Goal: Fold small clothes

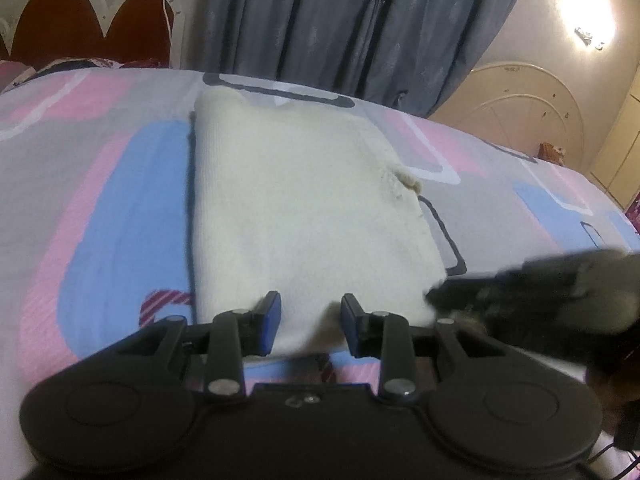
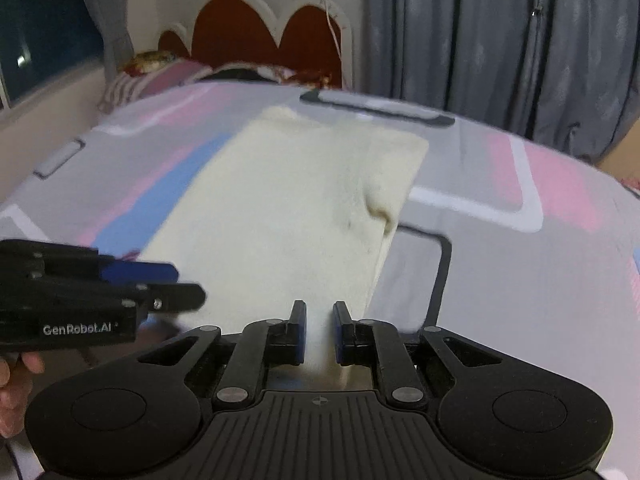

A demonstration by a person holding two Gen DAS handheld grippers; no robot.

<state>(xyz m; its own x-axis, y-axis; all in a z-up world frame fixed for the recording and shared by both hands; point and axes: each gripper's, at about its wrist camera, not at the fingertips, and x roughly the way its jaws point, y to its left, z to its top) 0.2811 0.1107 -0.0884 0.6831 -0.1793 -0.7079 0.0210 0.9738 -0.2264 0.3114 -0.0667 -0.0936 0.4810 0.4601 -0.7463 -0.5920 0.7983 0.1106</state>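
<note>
A cream knit garment [image 1: 304, 208] lies folded on the patterned bedsheet [image 1: 100, 200]. The left hand-held gripper [image 1: 308, 322] and right hand-held gripper [image 2: 320, 330] both sit at its near edge, fingers apart with cloth between them

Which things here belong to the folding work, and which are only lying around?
For the job: cream garment, left claw, right claw, bedsheet.
Lying about: pillows, headboard, curtains.

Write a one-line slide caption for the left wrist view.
Left tool open at the near edge of a cream knit garment lying flat on a patterned bedspread.
</note>
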